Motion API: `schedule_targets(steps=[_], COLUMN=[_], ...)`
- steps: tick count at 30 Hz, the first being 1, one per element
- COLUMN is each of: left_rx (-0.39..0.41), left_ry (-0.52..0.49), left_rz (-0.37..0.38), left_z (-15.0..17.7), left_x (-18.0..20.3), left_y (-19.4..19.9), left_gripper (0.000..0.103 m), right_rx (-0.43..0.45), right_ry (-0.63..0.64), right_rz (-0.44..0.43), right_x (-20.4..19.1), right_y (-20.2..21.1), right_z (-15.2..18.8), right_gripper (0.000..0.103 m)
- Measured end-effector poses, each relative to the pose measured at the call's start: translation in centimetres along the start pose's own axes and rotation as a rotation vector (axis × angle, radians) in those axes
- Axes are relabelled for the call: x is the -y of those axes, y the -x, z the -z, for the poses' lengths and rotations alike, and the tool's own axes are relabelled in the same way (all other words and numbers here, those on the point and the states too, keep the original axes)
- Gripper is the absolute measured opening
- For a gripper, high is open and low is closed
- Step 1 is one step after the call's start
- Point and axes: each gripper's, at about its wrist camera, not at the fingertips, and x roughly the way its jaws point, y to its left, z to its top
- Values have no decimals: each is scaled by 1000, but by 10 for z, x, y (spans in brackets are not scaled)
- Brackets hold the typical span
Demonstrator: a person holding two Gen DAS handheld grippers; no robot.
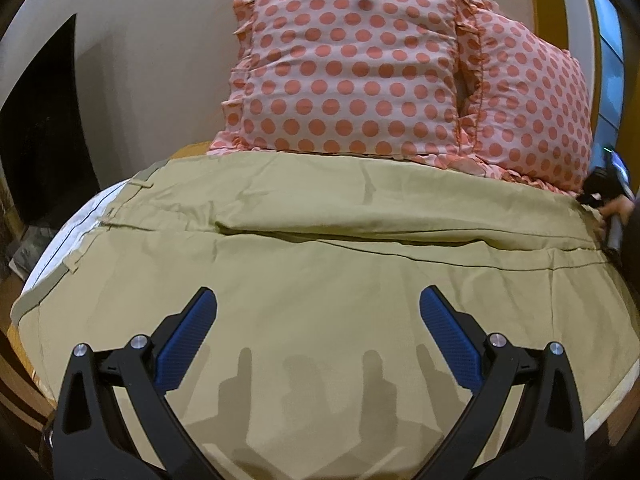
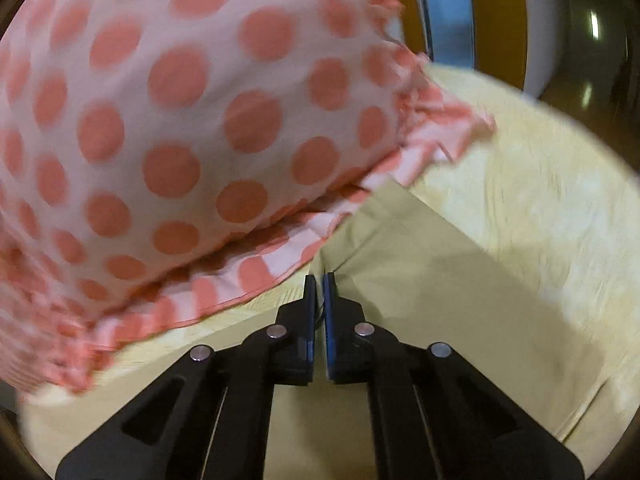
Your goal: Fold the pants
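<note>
Khaki pants [image 1: 320, 240] spread across a bed, polka-dot pillows [image 1: 352, 68] beyond.

Left gripper [image 1: 318, 300] hovers spread above the cloth; only the right view shows the right gripper [image 2: 319, 280] pinching the hem.

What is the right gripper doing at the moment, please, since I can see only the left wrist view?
Observer: The right gripper is shut on the hem corner of the khaki pants.
Operator: Is it close to the pillows?
Observer: Yes, the hem lies right beside the polka-dot pillow, whose striped ruffle sits just left of the fingertips.
Operator: What lies under that leg end?
Observer: A pale yellow sheet shows past the pants' edge.
</note>
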Motion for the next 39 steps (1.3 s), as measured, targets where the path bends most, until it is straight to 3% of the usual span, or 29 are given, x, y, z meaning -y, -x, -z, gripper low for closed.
schedule_targets(steps=[5,7,11,15,16,17,19,22,24,25,30,37,39], left_rx=[37,43,60,72,74,72,68,16,-21,-38,-133,-310,-355], left_ry=[52,77,134,164,160,159,162,186,223,240,306,394,420], left_rz=[-24,-30,0,40,49,60,67,88,133,149,158,101,70], left_z=[-1,-4,-17,-40,-45,-52,-59,-75,-85,-89,-119,-140,-142], left_x=[-21,-30,-45,-55,-56,-59,-63,-71,-77,-80,-90,-102,-105], left_y=[16,19,22,15,13,9,3,-18,-35,-43,-101,-191,-216], left_gripper=[101,101,101,101,101,101,101,101,101,101,100,70,57], right_rx=[97,97,34,-30,-45,-59,-48,-26,-23,-27,82,117,116], right_ry=[-112,-158,-236,-273,-279,-281,-261,-247,-246,-258,-277,-252,-258], right_rz=[-370,-438,-390,-358,-338,-320,-309,-282,-281,-313,-430,-469,-467], right_x=[68,70,103,108,107,109,106,104,103,106,111,102,101], right_y=[99,134,170,166,166,169,172,171,161,154,168,172,171], right_z=[45,69,119,130,131,135,136,132,129,127,118,104,104], right_gripper=[4,4,4,8,19,38,43,42,22,2,2,2,2])
